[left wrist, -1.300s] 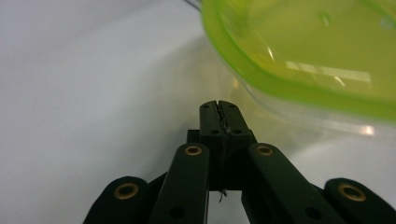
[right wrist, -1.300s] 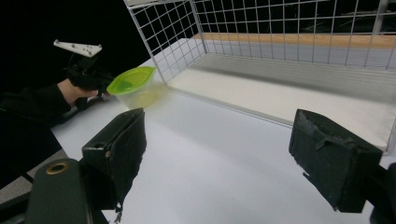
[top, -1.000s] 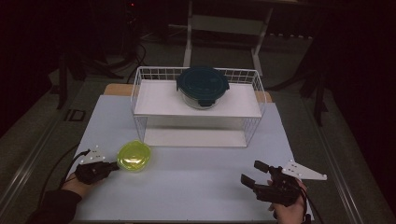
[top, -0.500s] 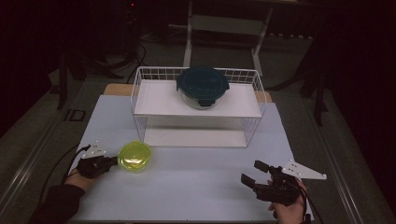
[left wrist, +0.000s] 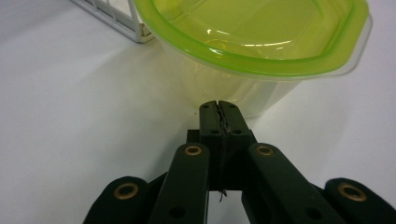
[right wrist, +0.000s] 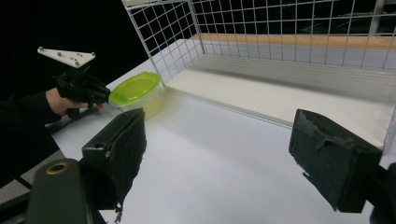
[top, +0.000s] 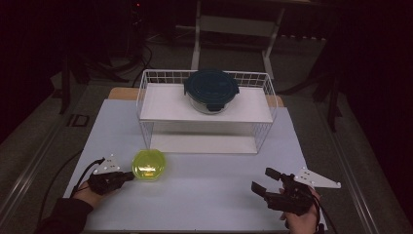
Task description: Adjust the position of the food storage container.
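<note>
Now the yellow-green container (top: 149,164) sits a little farther right and nearer the white wire rack (top: 207,111) than a second ago, with the left gripper (top: 127,176) following at its side. The fingers (left wrist: 219,117) of that gripper are pressed together, tips touching the container's clear wall just under the rim. The container is round-cornered, translucent plastic with a glossy green lid, resting on the smooth pale table (top: 204,187) close to the rack's front left leg. The right gripper (top: 263,181) rests where it was, its black, rough-padded fingers (right wrist: 119,147) wide apart and holding nothing. A dark-lidded container (top: 211,90) sits on the rack's flat white shelf.
</note>
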`<state>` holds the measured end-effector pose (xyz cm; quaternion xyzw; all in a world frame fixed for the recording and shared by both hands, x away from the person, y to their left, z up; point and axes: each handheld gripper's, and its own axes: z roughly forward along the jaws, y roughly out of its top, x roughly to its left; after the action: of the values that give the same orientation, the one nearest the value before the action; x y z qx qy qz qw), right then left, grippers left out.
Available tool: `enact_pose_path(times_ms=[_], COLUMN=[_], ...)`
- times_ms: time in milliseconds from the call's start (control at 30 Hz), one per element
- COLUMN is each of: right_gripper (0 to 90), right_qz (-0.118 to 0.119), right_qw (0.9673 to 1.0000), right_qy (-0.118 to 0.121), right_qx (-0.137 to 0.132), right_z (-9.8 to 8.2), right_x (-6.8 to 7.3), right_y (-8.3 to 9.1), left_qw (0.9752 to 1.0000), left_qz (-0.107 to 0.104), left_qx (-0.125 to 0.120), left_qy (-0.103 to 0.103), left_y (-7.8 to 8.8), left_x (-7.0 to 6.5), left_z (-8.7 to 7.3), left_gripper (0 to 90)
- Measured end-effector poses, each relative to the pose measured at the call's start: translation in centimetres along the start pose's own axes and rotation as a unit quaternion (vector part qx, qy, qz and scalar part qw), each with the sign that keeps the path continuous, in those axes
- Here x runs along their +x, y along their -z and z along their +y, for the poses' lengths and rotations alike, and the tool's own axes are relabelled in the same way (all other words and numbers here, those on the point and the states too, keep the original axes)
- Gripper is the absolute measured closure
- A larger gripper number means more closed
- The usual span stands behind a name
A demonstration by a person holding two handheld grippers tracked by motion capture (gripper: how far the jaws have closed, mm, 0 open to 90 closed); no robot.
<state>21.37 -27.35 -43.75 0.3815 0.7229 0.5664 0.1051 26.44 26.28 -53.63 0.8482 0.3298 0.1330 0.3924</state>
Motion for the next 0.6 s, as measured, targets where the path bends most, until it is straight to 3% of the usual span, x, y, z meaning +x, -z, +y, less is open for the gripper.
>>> enact_pose_path(times_ms=[333,600], right_gripper=[18.4,18.4], right_qz=[-0.002,-0.002], right_qw=[1.0000,1.0000], right_qy=[-0.005,-0.004], right_qx=[0.001,0.001], right_z=[-0.1,-0.1], right_x=[-0.3,-0.2], right_y=[0.0,0.0], left_qw=[0.9994,1.0000], left_qz=[0.027,0.002], left_qx=[-0.002,0.002], left_qy=[0.023,0.001], left_y=[-1.0,-1.5], left_x=[1.8,0.0], left_z=[0.5,1.1], left_gripper=[88.7,88.7])
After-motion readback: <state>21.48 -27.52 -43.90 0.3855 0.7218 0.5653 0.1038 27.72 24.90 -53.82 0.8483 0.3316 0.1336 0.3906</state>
